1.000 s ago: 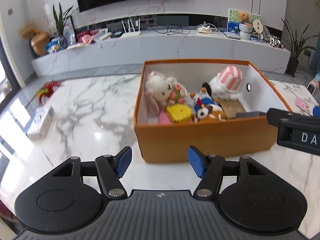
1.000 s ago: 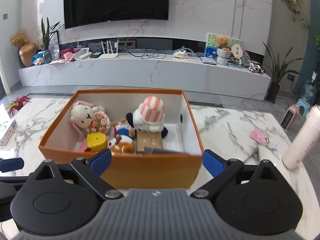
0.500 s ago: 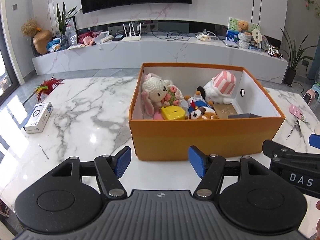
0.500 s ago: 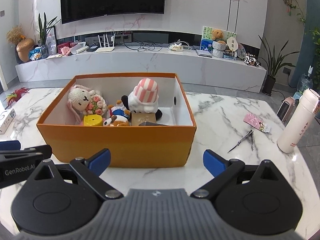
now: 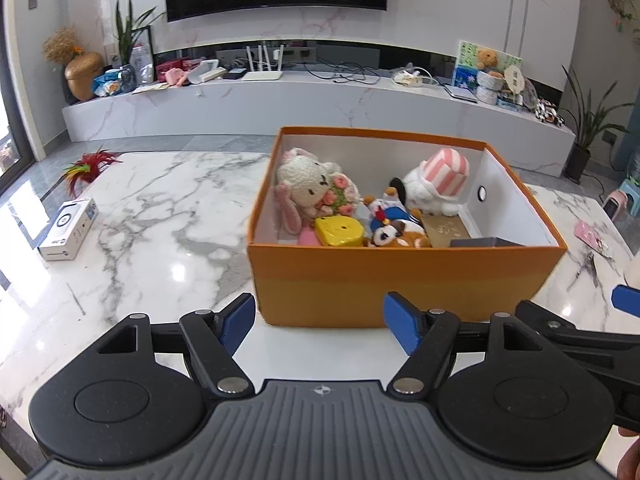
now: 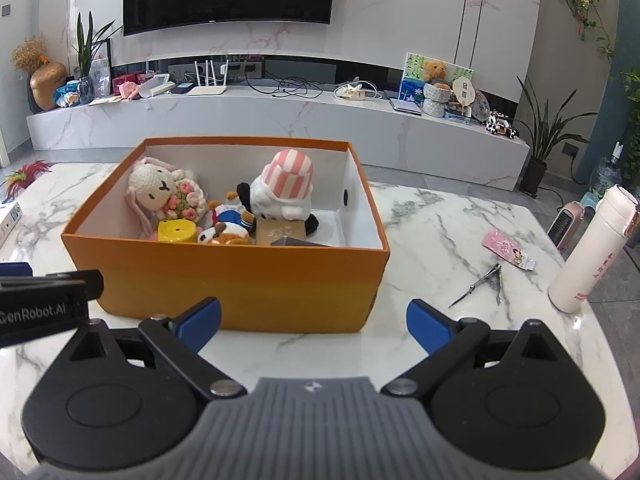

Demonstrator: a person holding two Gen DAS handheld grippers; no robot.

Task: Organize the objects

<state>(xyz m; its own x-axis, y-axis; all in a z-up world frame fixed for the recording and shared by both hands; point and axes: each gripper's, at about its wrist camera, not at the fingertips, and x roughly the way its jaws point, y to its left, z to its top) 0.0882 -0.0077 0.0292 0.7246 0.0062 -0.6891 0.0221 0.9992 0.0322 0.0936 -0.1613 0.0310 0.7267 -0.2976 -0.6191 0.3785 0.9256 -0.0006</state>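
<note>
An orange box (image 5: pixel 400 276) (image 6: pixel 240 280) stands on the marble table. Inside lie a crocheted bunny (image 5: pixel 304 180) (image 6: pixel 154 188), a plush with a pink striped hat (image 5: pixel 440 176) (image 6: pixel 288 184), a yellow toy (image 5: pixel 338 232) (image 6: pixel 176 231), small plush dolls (image 5: pixel 394 220) (image 6: pixel 230 224) and a tan box (image 5: pixel 444 230) (image 6: pixel 280 230). My left gripper (image 5: pixel 319 322) is open and empty, in front of the box. My right gripper (image 6: pixel 314 322) is open and empty, also in front of the box. Each gripper shows at the edge of the other's view.
A white carton (image 5: pixel 68 234) and a feather toy (image 5: pixel 90 166) lie at the table's left. Scissors (image 6: pixel 480 284), a pink packet (image 6: pixel 508 248) and a white bottle (image 6: pixel 592 256) are at the right. A TV bench (image 6: pixel 280 120) stands behind.
Both grippers have pulled back from the box and risen a little; the box looks farther away. Both stay open and empty.
</note>
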